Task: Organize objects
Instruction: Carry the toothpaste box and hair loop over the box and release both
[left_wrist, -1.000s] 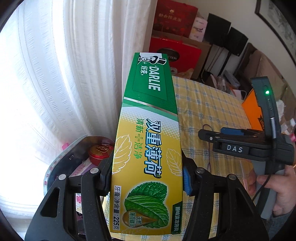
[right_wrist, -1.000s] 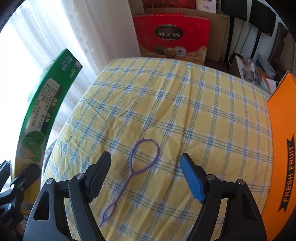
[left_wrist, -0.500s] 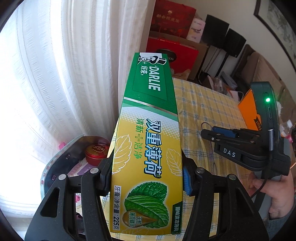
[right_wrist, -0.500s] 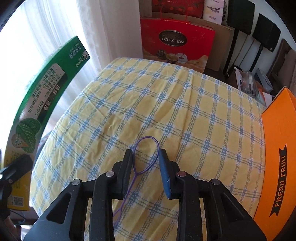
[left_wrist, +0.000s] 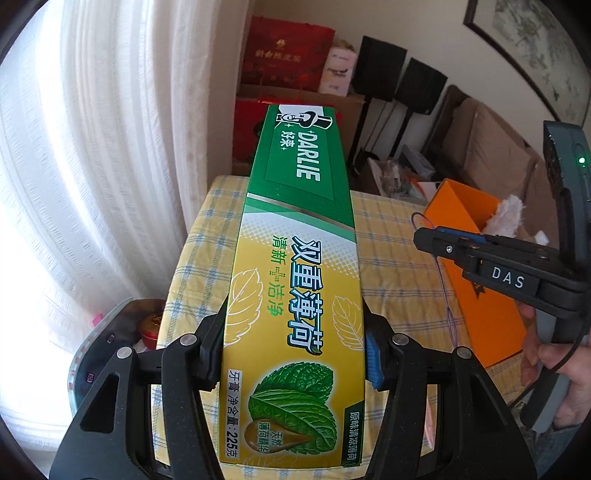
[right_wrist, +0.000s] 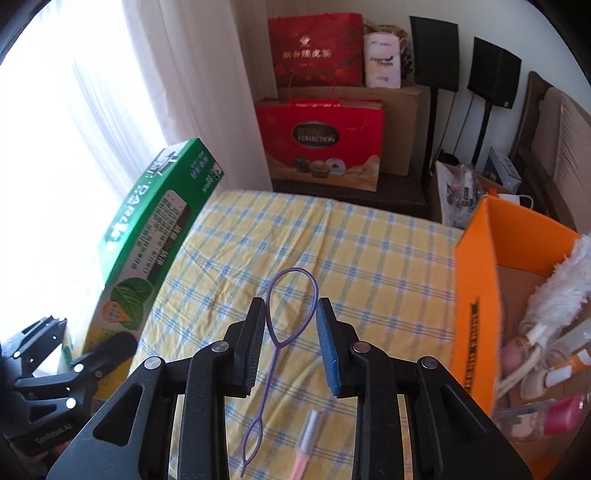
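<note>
A green and yellow toothpaste box (left_wrist: 295, 280) stands lengthwise between the pads of my left gripper (left_wrist: 293, 317), which is shut on its lower half. In the right wrist view the same box (right_wrist: 147, 236) slants up at the left, with the left gripper (right_wrist: 92, 358) under it. My right gripper (right_wrist: 290, 308) is shut on a thin purple hair loop tool (right_wrist: 275, 343). Its wide loop is pinched between the fingertips and its tail hangs down above the checked tablecloth (right_wrist: 332, 240). From the left wrist view the right gripper (left_wrist: 421, 236) shows side-on, the purple tool (left_wrist: 443, 280) dangling from it.
An orange cardboard box (right_wrist: 476, 295) stands open at the table's right, holding a white fluffy duster (right_wrist: 561, 280) and small bottles. A pink and silver stick (right_wrist: 308, 435) lies on the cloth below my right gripper. Red gift bags (right_wrist: 321, 144) and a white curtain (left_wrist: 92, 166) lie beyond.
My right gripper closed on the purple loop tool and lifted it off the cloth. The left gripper rose with the toothpaste box still in it.
</note>
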